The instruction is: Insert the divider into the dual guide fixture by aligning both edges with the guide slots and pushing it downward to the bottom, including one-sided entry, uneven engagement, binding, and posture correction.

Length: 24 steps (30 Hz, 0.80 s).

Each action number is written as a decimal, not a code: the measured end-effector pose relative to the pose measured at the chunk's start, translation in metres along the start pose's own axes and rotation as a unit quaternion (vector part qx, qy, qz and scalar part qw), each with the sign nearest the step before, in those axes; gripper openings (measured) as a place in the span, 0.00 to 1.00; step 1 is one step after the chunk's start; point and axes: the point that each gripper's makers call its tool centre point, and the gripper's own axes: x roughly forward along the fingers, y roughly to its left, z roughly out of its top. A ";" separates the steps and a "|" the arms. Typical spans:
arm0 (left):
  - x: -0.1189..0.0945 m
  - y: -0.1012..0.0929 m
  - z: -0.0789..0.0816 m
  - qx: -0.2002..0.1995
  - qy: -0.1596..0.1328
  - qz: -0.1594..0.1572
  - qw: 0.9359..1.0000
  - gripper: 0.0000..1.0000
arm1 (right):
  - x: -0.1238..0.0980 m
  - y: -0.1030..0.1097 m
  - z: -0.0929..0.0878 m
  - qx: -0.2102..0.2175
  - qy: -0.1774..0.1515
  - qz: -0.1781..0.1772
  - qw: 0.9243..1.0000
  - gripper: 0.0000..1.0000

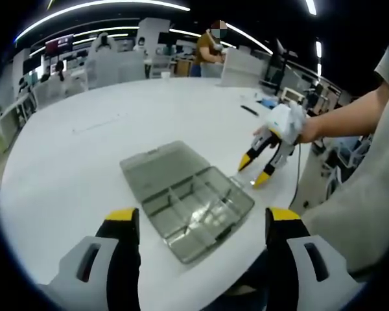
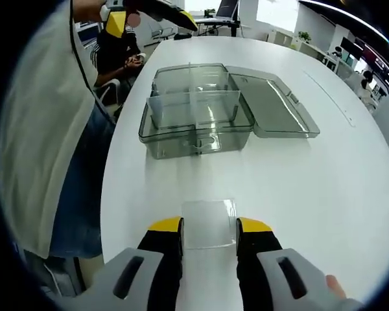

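Table (image 1: pixel 71 162) white, wide | fixture box (image 2: pixel 198 120) clear, on table, lid (image 2: pixel 272 107) laid open flat beside it | right gripper (image 2: pixel 209 228) clamps clear divider (image 2: pixel 209 223) above table, short of box | left gripper (image 1: pixel 203 217) jaws apart, empty, near box

The right gripper (image 2: pixel 209 228) holds a clear plastic divider (image 2: pixel 208 223) between its two yellow-tipped jaws, just above the white table (image 2: pixel 311 188). Further ahead on the table stands a clear box (image 2: pixel 196 115) with compartments; its lid (image 2: pixel 272 107) lies open flat to the right. A person's shirt (image 2: pixel 42 129) is at the left side.
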 end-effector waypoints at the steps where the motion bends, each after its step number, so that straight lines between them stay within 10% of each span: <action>1: 0.000 0.000 0.000 0.000 0.000 0.000 1.000 0.77 | 0.000 -0.001 0.000 0.000 0.000 -0.002 1.000 0.27; 24: 0.026 -0.011 0.012 0.014 0.011 -0.028 0.999 0.73 | -0.015 -0.010 0.013 0.021 -0.032 -0.027 0.999 0.27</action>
